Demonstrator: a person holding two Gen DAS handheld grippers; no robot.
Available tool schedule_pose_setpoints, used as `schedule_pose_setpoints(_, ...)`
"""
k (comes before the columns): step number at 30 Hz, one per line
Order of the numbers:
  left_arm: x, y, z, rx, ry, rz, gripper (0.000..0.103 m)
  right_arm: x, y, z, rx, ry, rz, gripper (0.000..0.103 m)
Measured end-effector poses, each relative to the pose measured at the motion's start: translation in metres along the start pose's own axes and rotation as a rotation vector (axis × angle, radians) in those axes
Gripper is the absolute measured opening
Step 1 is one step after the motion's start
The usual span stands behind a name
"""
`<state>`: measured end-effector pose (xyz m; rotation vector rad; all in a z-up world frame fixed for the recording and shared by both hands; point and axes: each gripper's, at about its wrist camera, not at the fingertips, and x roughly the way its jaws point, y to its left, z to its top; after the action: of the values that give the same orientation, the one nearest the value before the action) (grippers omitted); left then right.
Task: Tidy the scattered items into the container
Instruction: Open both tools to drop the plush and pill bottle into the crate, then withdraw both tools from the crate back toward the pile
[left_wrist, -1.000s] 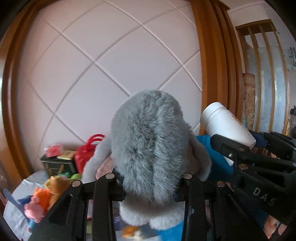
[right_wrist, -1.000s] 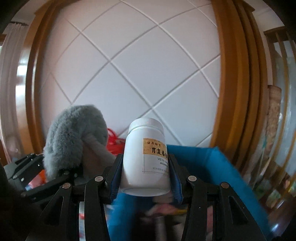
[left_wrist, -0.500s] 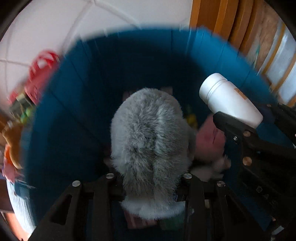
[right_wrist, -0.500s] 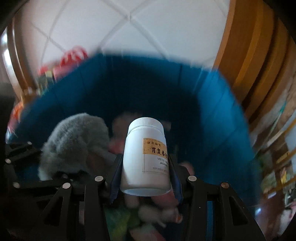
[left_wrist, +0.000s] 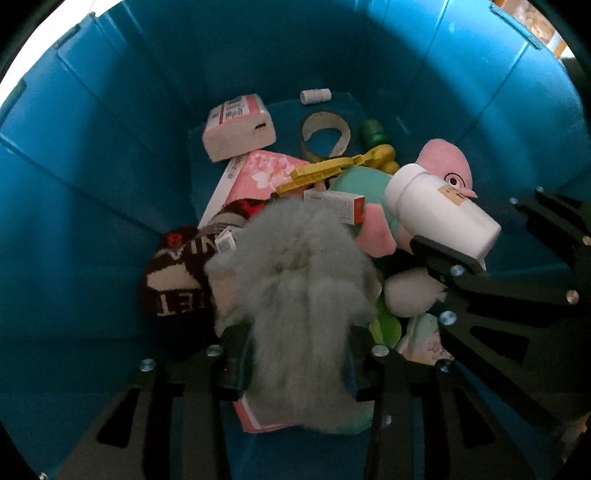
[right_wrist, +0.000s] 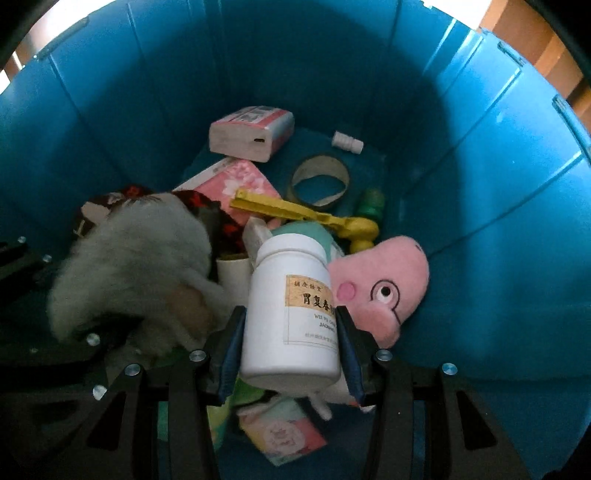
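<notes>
Both grippers point down into a deep blue container. My left gripper has a fluffy grey plush toy between its fingers; its jaws are opening, and the pads still touch the fur. My right gripper is shut on a white medicine bottle with a tan label, held upright. In the left wrist view that bottle hangs to the right of the plush. From the right wrist view the grey plush shows at the left. Both items hang just above the pile in the container.
On the container floor lie a white box, a tape ring, a small white bottle, a yellow clip, a pink tissue pack, a black knitted hat and a pink pig plush. Blue walls enclose all sides.
Both grippers have tipped from facing the wall to pointing down and sunk into the blue container, still carrying the plush and the bottle. The grey plush now looks looser between the left fingers.
</notes>
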<state>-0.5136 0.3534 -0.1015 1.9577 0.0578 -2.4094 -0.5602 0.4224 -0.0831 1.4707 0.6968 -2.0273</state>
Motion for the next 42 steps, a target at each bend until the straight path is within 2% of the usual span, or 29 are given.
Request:
schedule_pose_setpoints(2, -0.003, -0.004, 0.002, 0.007, -0.013, 0.008, 0.044, -0.005, 0.001, 0.003, 0.012, -0.01, -0.003, 0.046)
schedule_pose_setpoints(4, -0.006, -0.005, 0.003, 0.012, -0.028, 0.017, 0.057, -0.003, -0.004, 0.008, 0.026, -0.018, -0.012, 0.046)
schedule_pose_setpoints(6, -0.008, -0.006, 0.003, 0.014, -0.047, 0.026, 0.06, -0.003, -0.008, 0.01, 0.047, -0.02, -0.009, 0.046)
schedule_pose_setpoints(8, -0.01, -0.005, 0.004, 0.014, -0.055, 0.028, 0.06, -0.002, -0.01, 0.011, 0.056, -0.019, -0.019, 0.048)
schedule_pose_setpoints(10, -0.012, -0.006, 0.004, 0.015, -0.061, 0.031, 0.06, 0.002, -0.012, 0.015, 0.065, -0.023, -0.02, 0.055)
schedule_pose_setpoints(12, -0.014, -0.005, 0.004, 0.014, -0.067, 0.034, 0.06, 0.002, -0.015, 0.016, 0.079, -0.027, -0.023, 0.068)
schedule_pose_setpoints(14, -0.015, -0.004, 0.004, 0.009, -0.073, 0.039, 0.06, 0.002, -0.019, 0.017, 0.098, -0.029, -0.018, 0.074)
schedule_pose_setpoints(18, -0.019, -0.001, 0.005, -0.004, -0.098, 0.061, 0.06, 0.003, -0.027, 0.019, 0.148, -0.023, 0.007, 0.083)
schedule_pose_setpoints(21, -0.025, 0.001, 0.005, -0.001, -0.136, 0.087, 0.06, 0.0, -0.033, 0.021, 0.186, -0.034, 0.021, 0.084)
schedule_pose_setpoints(25, -0.056, 0.006, 0.0, -0.022, -0.247, 0.111, 0.06, -0.029, -0.041, 0.021, 0.232, -0.118, 0.081, 0.085)
schedule_pose_setpoints(26, -0.066, 0.007, -0.004, -0.031, -0.28, 0.116, 0.06, -0.043, -0.042, 0.02, 0.236, -0.157, 0.091, 0.089)
schedule_pose_setpoints(28, -0.09, 0.011, -0.013, -0.046, -0.351, 0.118, 0.074, -0.072, -0.041, 0.016, 0.223, -0.243, 0.089, 0.098)
schedule_pose_setpoints(29, -0.102, 0.012, -0.019, -0.05, -0.386, 0.115, 0.077, -0.087, -0.039, 0.013, 0.216, -0.28, 0.085, 0.103)
schedule_pose_setpoints(32, -0.14, 0.018, -0.041, -0.063, -0.495, 0.107, 0.079, -0.125, -0.033, 0.001, 0.218, -0.372, 0.086, 0.103)
schedule_pose_setpoints(36, -0.183, 0.041, -0.08, -0.11, -0.625, 0.08, 0.089, -0.165, -0.019, -0.018, 0.237, -0.478, 0.077, 0.103)
schedule_pose_setpoints(37, -0.19, 0.048, -0.09, -0.123, -0.654, 0.087, 0.096, -0.173, -0.013, -0.023, 0.24, -0.507, 0.082, 0.103)
schedule_pose_setpoints(39, -0.207, 0.069, -0.115, -0.161, -0.731, 0.128, 0.1, -0.188, 0.002, -0.033, 0.244, -0.559, 0.099, 0.103)
schedule_pose_setpoints(42, -0.225, 0.108, -0.154, -0.218, -0.827, 0.187, 0.1, -0.207, 0.035, -0.043, 0.241, -0.638, 0.109, 0.103)
